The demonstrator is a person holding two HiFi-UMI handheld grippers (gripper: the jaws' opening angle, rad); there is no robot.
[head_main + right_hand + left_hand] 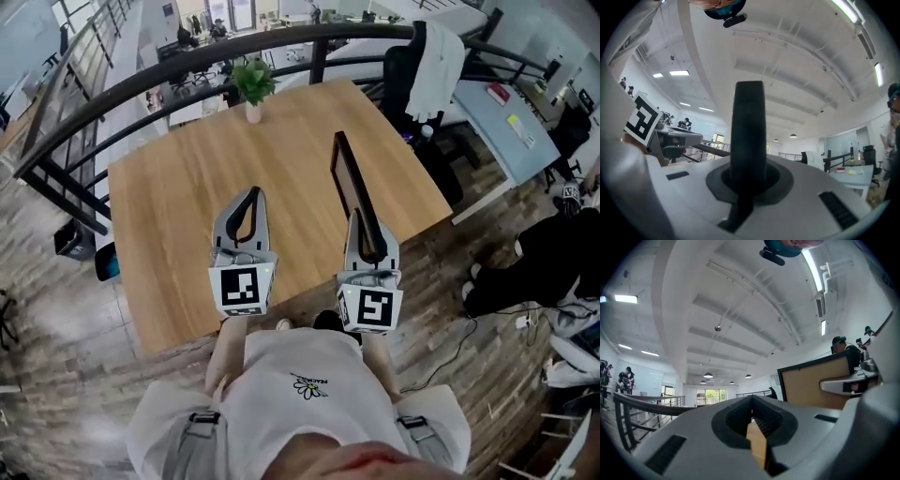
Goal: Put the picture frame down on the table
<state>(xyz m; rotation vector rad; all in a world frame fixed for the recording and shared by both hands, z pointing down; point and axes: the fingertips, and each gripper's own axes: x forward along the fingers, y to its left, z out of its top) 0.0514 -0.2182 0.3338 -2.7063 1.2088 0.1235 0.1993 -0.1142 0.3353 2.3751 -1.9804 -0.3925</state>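
The picture frame (349, 178), with a dark rim and brown backing, stands upright and edge-on over the right half of the wooden table (178, 197). My right gripper (364, 225) is shut on its near end. In the right gripper view the frame's dark edge (749, 126) rises between the jaws of the right gripper (748, 164). Whether the frame's lower edge touches the table I cannot tell. My left gripper (251, 194) hovers left of the frame, shut and holding nothing. From the left gripper (752, 404), the frame's brown backing (811, 383) shows at the right.
A small potted plant (253, 86) stands at the table's far edge. A black railing (169, 70) curves behind it. A chair draped with a white garment (437, 66) and a grey desk (502, 127) are at the right. A person in dark clothes (548, 267) sits low right.
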